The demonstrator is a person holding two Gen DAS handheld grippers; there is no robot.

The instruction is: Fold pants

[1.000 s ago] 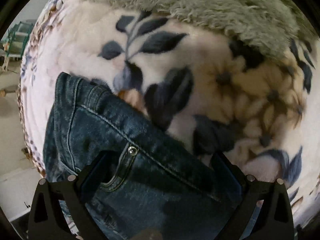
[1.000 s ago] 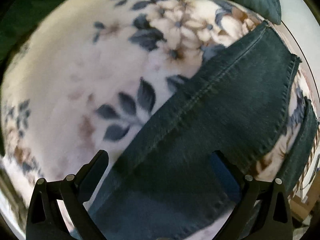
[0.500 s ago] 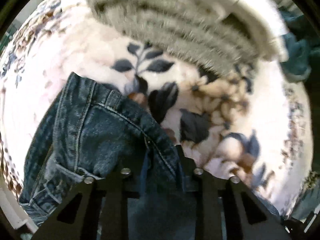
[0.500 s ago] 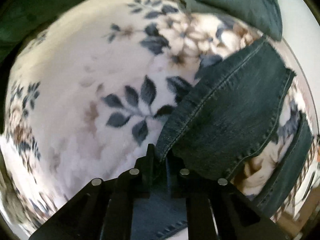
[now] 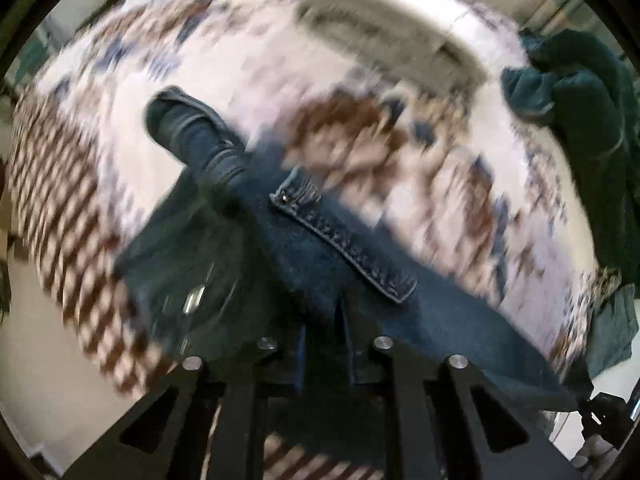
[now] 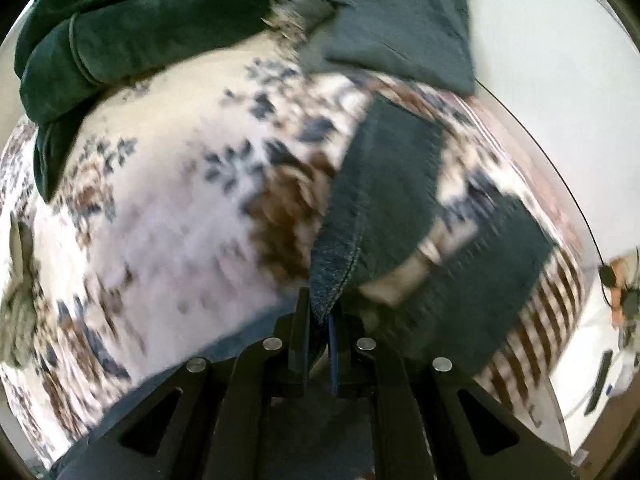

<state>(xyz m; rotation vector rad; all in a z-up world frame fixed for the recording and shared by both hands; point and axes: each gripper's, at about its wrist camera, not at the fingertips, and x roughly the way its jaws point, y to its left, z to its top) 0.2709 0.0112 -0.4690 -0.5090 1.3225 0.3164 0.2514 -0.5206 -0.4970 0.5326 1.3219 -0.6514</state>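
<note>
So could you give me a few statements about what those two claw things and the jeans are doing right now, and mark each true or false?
1. The left gripper is shut on the jeans. True.
2. The right gripper hangs open above the jeans. False: it is shut on a stitched edge of the denim.
3. The jeans lie over a floral blanket. True.
4. The blanket is plain red. False: it is pale with blue and brown flowers.
5. A dark green cloth lies at the blanket's far edge. True.

One pair of jeans (image 5: 280,264), one floral blanket (image 5: 280,64), one grey fuzzy throw (image 5: 384,28), one dark green garment (image 6: 140,12), one grey-blue folded cloth (image 6: 400,20), two hand-held grippers: left hand-held gripper (image 5: 324,344), right hand-held gripper (image 6: 320,332).
</note>
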